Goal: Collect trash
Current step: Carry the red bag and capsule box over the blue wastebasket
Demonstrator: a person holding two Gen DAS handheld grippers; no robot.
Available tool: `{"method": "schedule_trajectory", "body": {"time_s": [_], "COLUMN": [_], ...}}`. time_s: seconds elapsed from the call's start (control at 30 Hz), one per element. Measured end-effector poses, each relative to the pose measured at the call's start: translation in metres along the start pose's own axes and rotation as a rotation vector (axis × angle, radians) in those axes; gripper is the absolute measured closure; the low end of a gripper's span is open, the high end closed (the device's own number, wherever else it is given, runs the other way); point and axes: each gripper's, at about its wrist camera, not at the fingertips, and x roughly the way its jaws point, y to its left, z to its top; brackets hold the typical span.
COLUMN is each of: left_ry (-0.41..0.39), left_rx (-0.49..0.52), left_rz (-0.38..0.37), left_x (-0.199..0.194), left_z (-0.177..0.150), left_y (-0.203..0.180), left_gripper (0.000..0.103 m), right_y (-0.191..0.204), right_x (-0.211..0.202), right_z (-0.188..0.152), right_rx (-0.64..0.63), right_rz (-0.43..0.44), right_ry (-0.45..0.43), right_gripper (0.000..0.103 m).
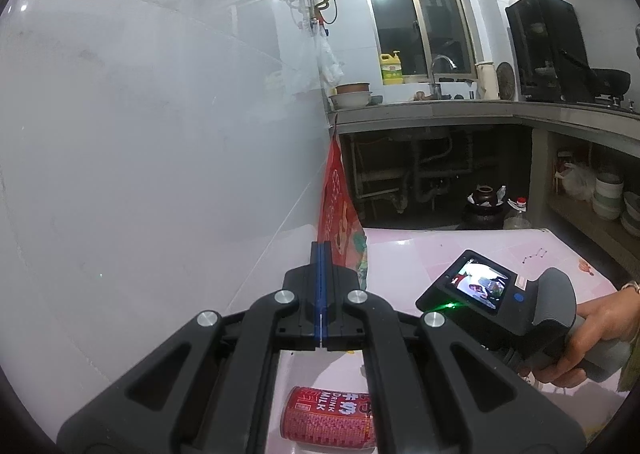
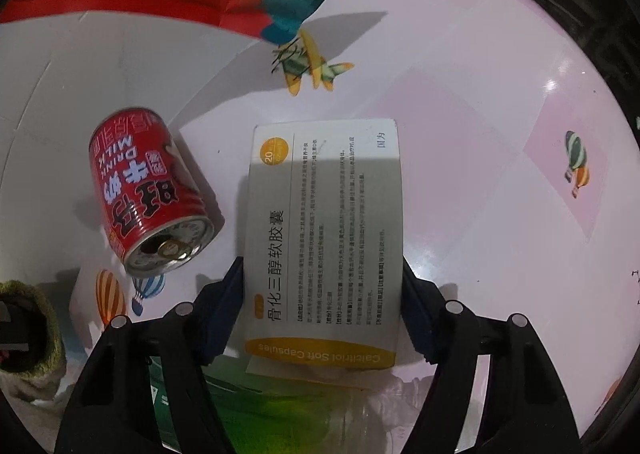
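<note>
The right gripper pointed steeply down with its jaws parted, straddling the near end of the medicine box, which lay flat on the table with its long axis running away between the fingers, while the left gripper was clenched shut on nothing.

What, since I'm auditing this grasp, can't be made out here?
- Right wrist view: whether the right gripper presses the medicine box; the box's edges hide contact.
- Left wrist view: milk can, half hidden by the left gripper's linkage.
- Right wrist view: green item, blurred, cut off behind the box.
</note>
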Motion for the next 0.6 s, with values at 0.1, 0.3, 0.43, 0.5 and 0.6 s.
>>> {"method": "schedule_trajectory", "body": {"time_s": [0.1, 0.3, 0.43, 0.5, 0.6], "left_ry": [-0.010, -0.047, -0.072, -0.085, -0.115], "left_rx": [-0.013, -0.054, -0.062, -0.059, -0.056], "left_rz": [0.007, 0.014, -0.013, -0.032, -0.080], "left_x": [-0.003, -0.020, -0.038, -0.048, -0.068], "left_z": [0.001, 0.010, 0.017, 0.021, 0.026], "left_y": [0.002, 0.007, 0.004, 0.001, -0.009], "left_gripper": [0.103, 0.103, 0.103, 0.103, 0.103], "right_y": [-0.007, -0.035, -0.051, -0.055, -0.050], "right_x": [-0.010, -0.055, -0.107, -0.130, -0.161], "right_z": [-0.004, -0.010, -0.044, -0.066, -0.111], "right_rx": [0.041, 0.208, 0.331, 0.373, 0.426], "right_rz": [-0.002, -0.009, 0.008, 0.028, -0.012], "right_ry": [-0.062, -0.240, -0.401, -0.467, -0.541], "right_gripper": [0.035, 0.035, 0.035, 0.035, 0.035]}}
